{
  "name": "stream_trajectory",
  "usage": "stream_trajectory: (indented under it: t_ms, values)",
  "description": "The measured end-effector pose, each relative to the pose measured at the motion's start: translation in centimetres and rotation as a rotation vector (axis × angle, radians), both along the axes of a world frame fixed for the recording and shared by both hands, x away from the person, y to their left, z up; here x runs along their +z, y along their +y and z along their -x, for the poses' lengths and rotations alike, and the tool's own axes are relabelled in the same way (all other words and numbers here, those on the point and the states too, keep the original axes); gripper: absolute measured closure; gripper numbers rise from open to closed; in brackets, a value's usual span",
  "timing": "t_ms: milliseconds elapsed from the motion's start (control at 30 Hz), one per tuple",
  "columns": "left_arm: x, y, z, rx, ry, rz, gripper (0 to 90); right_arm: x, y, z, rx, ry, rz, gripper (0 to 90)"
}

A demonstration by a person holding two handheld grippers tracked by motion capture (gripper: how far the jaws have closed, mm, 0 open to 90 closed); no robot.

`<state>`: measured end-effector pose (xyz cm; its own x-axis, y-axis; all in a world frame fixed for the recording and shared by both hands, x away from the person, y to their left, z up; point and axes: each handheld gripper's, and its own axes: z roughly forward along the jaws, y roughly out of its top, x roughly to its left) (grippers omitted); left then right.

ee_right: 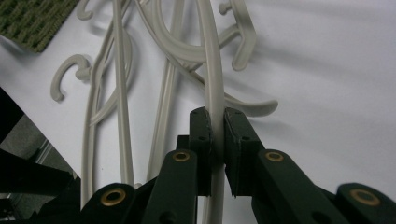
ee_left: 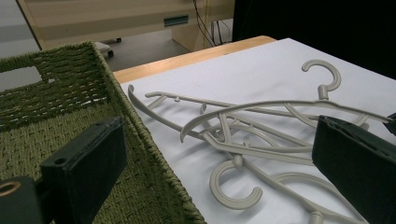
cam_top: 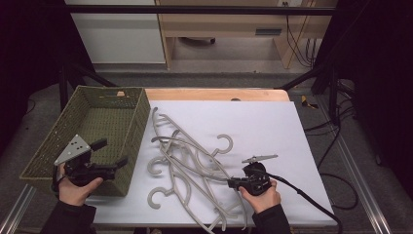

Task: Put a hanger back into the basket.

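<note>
Clamping: right hand-held gripper (ee_right: pixel 217 135) pinches beige plastic hanger (ee_right: pixel 212 70) arm, freeing it from tangle. Left hand-held gripper (cam_top: pixel 113 153) apart, empty, waiting above green woven basket (cam_top: pixel 142 114).

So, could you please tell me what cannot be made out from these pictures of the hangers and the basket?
- High view: the hangers overlap in a heap, so their count and which one the right gripper clamps stay unclear.
- Right gripper view: the held hanger runs off the top edge.
- Left gripper view: the open left gripper has jaws hiding part of the basket floor.
</note>
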<state>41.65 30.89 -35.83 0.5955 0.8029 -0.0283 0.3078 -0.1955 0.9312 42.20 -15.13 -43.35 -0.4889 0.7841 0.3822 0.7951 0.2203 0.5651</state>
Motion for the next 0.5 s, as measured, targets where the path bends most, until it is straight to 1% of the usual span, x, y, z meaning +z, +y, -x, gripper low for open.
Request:
stream_trajectory:
  t_ms: [67, 100, 167, 267, 300, 367, 433, 467, 500]
  values:
    - [0.0, 0.0, 0.0, -0.002, 0.0, -0.003, 2.9, 0.1, -0.1, 0.0, 0.004, -0.006, -0.001, 82.6]
    - [0.0, -0.1, 0.0, -0.003, 0.0, -0.005, 2.9, 0.3, -0.3, 0.0, 0.008, -0.021, -0.005, 82.7]
    - [0.0, -0.1, 0.0, -0.006, -0.001, -0.005, 2.9, 0.4, -0.4, 0.0, 0.008, -0.024, -0.009, 82.8]
    - [0.0, -0.2, 0.0, -0.011, 0.0, -0.006, 2.9, 1.2, -1.0, 0.0, 0.022, -0.047, -0.023, 82.7]
    - [0.1, -0.3, 0.0, -0.014, 0.001, -0.007, 2.9, 1.2, -1.0, 0.0, 0.022, -0.047, -0.023, 82.7]
    - [0.1, -0.6, 0.1, -0.024, 0.002, -0.01, 3.0, 1.8, -1.5, 0.0, 0.052, -0.072, -0.035, 82.7]
    - [0.2, -0.7, 0.1, -0.028, 0.003, -0.008, 3.0, 2.0, -1.7, 0.0, 0.058, -0.071, -0.039, 82.7]
    - [0.3, -1.0, 0.3, -0.039, 0.005, -0.007, 3.0, 2.3, -2.0, 0.0, 0.08, -0.089, -0.04, 82.7]
    - [0.3, -1.0, 0.3, -0.039, 0.005, -0.007, 2.9, 2.3, -2.0, 0.0, 0.08, -0.089, -0.04, 82.7]
